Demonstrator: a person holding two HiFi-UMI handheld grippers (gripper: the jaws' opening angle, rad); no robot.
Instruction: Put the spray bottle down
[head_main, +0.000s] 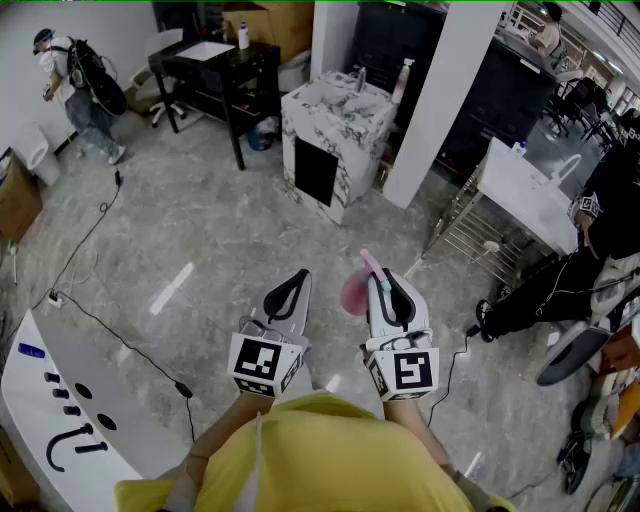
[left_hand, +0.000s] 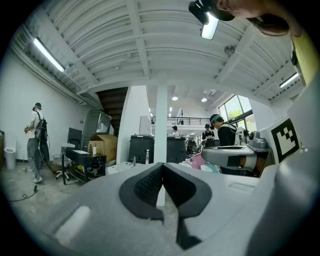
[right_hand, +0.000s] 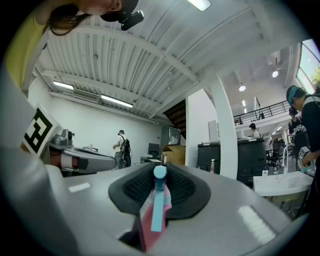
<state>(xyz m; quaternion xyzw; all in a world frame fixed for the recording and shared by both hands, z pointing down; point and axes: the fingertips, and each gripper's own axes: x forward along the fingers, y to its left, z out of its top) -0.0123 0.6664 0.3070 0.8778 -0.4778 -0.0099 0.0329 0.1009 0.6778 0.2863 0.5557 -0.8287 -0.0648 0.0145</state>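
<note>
A pink spray bottle (right_hand: 156, 207) with a light-blue nozzle stands clamped between the black pads of my right gripper (right_hand: 160, 181). From the head view the bottle (head_main: 355, 291) sticks out to the left of the right gripper (head_main: 386, 287), which I hold level over the grey floor. My left gripper (head_main: 291, 292) is beside it, also level. Its jaws (left_hand: 162, 169) are shut with nothing between them. From the left gripper view the pink bottle (left_hand: 197, 161) shows at the right, beside the other gripper's body.
Ahead stand a marble-patterned sink counter (head_main: 335, 120) with a bottle on it, a white pillar (head_main: 440, 100), and a black desk (head_main: 215, 65). A white table (head_main: 530, 195) is at the right, another white table (head_main: 60, 400) at the lower left. A person (head_main: 80, 90) stands far left. Cables cross the floor.
</note>
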